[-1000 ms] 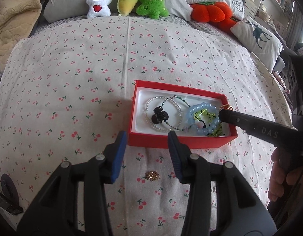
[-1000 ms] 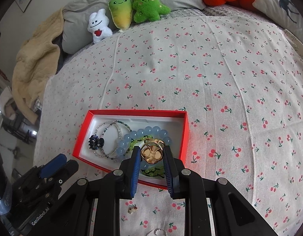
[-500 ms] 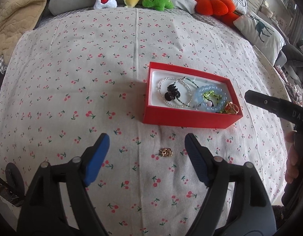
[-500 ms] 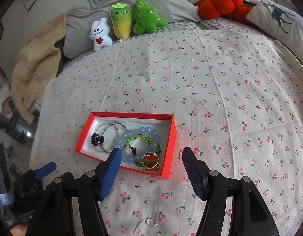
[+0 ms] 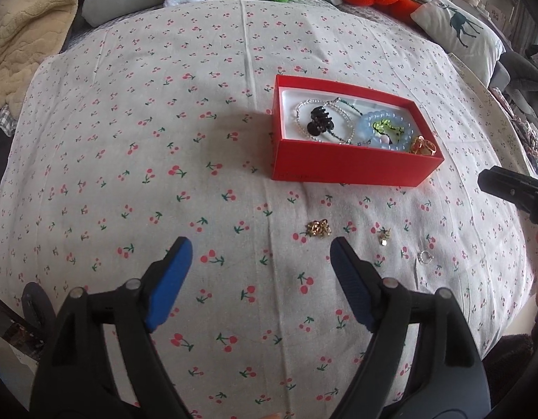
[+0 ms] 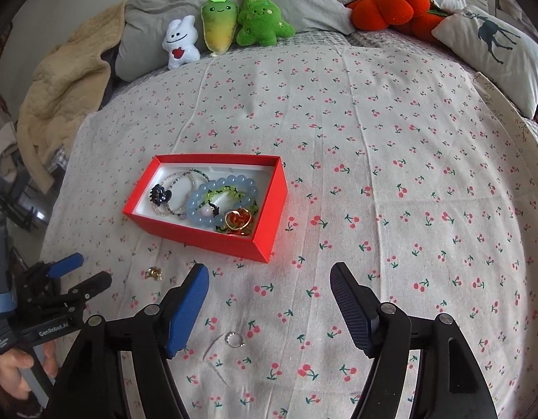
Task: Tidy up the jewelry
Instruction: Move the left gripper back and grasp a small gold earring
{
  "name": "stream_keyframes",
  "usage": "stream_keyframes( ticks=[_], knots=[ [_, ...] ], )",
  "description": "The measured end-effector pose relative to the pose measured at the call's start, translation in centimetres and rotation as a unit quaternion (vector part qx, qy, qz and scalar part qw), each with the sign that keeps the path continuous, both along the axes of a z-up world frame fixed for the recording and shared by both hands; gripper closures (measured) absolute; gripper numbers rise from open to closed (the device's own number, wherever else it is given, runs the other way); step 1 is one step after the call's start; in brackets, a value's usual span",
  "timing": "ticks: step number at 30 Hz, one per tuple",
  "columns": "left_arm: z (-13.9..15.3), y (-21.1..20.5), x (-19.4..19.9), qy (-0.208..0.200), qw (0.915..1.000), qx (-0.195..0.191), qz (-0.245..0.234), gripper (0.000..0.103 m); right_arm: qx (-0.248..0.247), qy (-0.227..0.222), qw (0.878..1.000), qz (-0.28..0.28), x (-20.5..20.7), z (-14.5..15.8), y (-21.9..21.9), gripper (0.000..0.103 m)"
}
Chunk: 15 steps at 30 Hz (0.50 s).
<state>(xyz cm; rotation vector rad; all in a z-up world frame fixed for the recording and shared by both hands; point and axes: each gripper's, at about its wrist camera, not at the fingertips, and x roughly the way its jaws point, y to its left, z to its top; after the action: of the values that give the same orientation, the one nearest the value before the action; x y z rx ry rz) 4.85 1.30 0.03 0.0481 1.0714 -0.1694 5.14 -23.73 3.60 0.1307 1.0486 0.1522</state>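
Observation:
A red box [image 5: 342, 167] [image 6: 216, 237] lies on the cherry-print bedspread and holds bead bracelets, a black hair claw [image 5: 319, 122], a blue bead bracelet [image 6: 220, 202] and a gold heart piece [image 6: 238, 221] [image 5: 422, 146]. Loose on the sheet in front of it lie a gold piece [image 5: 318, 228] [image 6: 153, 273], a small earring [image 5: 384, 236] and a silver ring [image 5: 425, 256] [image 6: 234, 340]. My left gripper [image 5: 258, 279] is open and empty, just short of the gold piece. My right gripper [image 6: 269, 303] is open and empty, with the silver ring near its left finger.
Plush toys [image 6: 230, 28], grey pillows and an orange pumpkin cushion [image 6: 391, 5] line the far side of the bed. A beige blanket [image 6: 66, 80] hangs at the far left. A deer-print pillow [image 6: 492, 45] lies at the right.
My right gripper opened, dropped the gold heart piece into the box and drew back. My left gripper opened wide and pulled back from the box.

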Motion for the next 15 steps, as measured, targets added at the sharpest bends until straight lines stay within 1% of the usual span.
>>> stream_keyframes(
  ticks=[6, 15],
  knots=[
    [-1.2, 0.7, -0.9, 0.011, 0.9997, 0.021, -0.007, 0.022, -0.012, 0.009, 1.0, 0.008, -1.6, -0.7, 0.0, 0.024],
    [-3.2, 1.4, -1.9, 0.031, 0.9987, 0.037, -0.016, 0.022, -0.04, 0.034, 0.998, 0.019, -3.2, -3.1, 0.3, 0.024]
  ],
)
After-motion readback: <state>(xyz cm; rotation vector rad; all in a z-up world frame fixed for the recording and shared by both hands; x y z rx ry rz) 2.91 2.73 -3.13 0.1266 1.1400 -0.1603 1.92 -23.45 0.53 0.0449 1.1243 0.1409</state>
